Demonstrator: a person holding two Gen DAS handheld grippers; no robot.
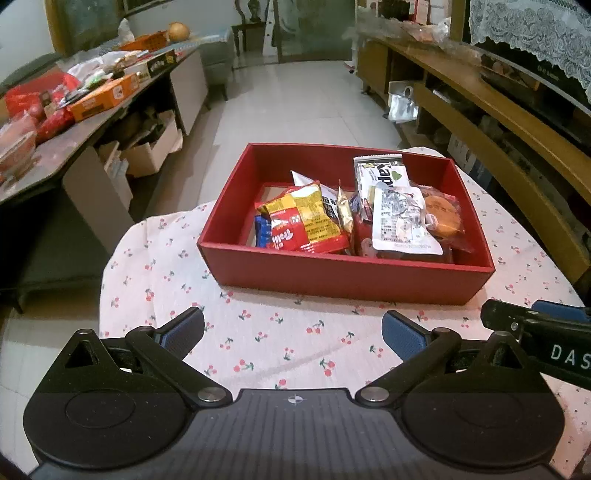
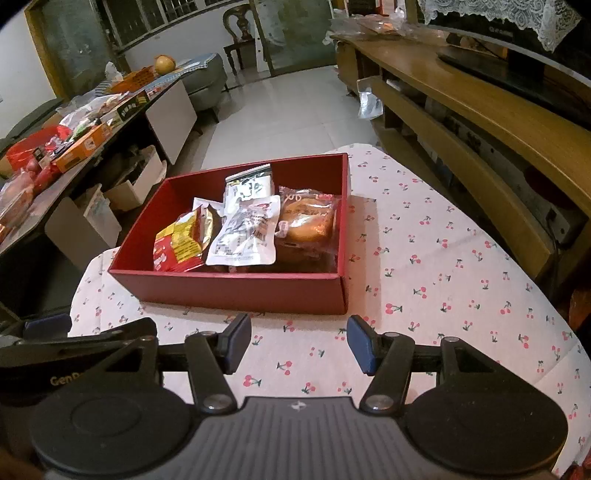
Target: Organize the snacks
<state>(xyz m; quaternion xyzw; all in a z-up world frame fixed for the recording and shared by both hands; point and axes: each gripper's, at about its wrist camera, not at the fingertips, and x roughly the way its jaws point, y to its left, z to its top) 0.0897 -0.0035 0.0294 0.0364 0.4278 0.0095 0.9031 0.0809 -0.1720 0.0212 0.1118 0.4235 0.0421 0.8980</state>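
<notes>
The red box (image 1: 343, 275) is the landmark here, sitting on a round table covered by a cherry-print cloth (image 1: 295, 339).

Far to the left of the box, across a strip of tiled floor, runs a long side table (image 1: 74, 136) heaped with goods: an orange carton (image 1: 103, 96), red bags and a round yellow fruit (image 1: 178, 31) at its far end. Under it stand open cardboard boxes (image 1: 147, 151).

Just short of the box's near wall, over bare cloth, hovers the left gripper (image 1: 291, 332), its two blue pads spread wide with nothing between them. Nothing stands between it and the box.

Inside the box the snacks lie crowded toward its right half, leaving the left part of the floor bare. At least five packets can be told apart: a yellow-and-red packet (image 1: 306, 221) leftmost, a small gold wrapper (image 1: 345, 212) next to it, a white sachet (image 1: 400, 221) lying on top in the middle, a white-and-green wrapper (image 1: 380, 173) behind it against the far wall, and a clear-wrapped round cake (image 1: 443, 216) at the right wall. More lie underneath, too hidden to count.

The right gripper (image 2: 299, 341) hangs before the box's near right corner, jaws parted and empty, beside the left one.

Right of the box stands a long wooden cabinet (image 2: 461, 99) with a lace-draped screen (image 2: 517, 22) on top.
</notes>
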